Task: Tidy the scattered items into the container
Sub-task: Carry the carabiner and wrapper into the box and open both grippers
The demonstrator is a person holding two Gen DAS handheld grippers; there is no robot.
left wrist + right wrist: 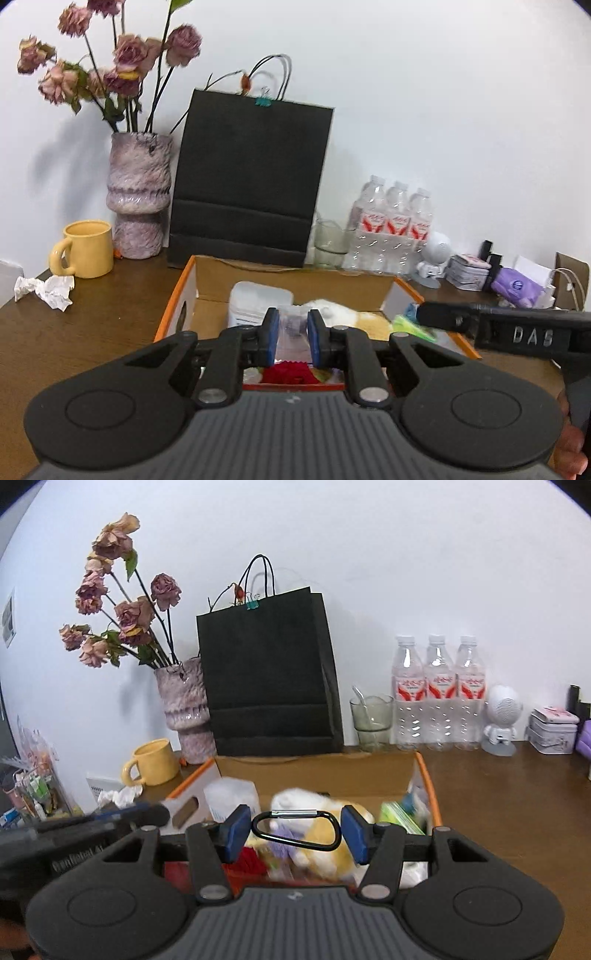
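An open cardboard box (176, 295) with orange edges sits on the brown table. It holds a white plastic tub (258, 299), a white and yellow plush toy (325, 845), a green packet (397, 814) and something red (291, 371). My left gripper (293, 332) hangs over the box's near end, shut on a small clear packet (291, 321) with something purplish inside. My right gripper (295, 832) is also above the box, its blue pads closed on the two ends of a black carabiner (295, 813). Each gripper shows at the edge of the other's view.
Behind the box stand a black paper bag (251, 184), a pink vase of dried roses (138, 199), a glass (371, 716) and three water bottles (437, 694). A yellow mug (86, 249) and crumpled tissue (48, 290) lie left; a white figurine (500, 716), a tin (552, 731) and a purple pack (517, 288) right.
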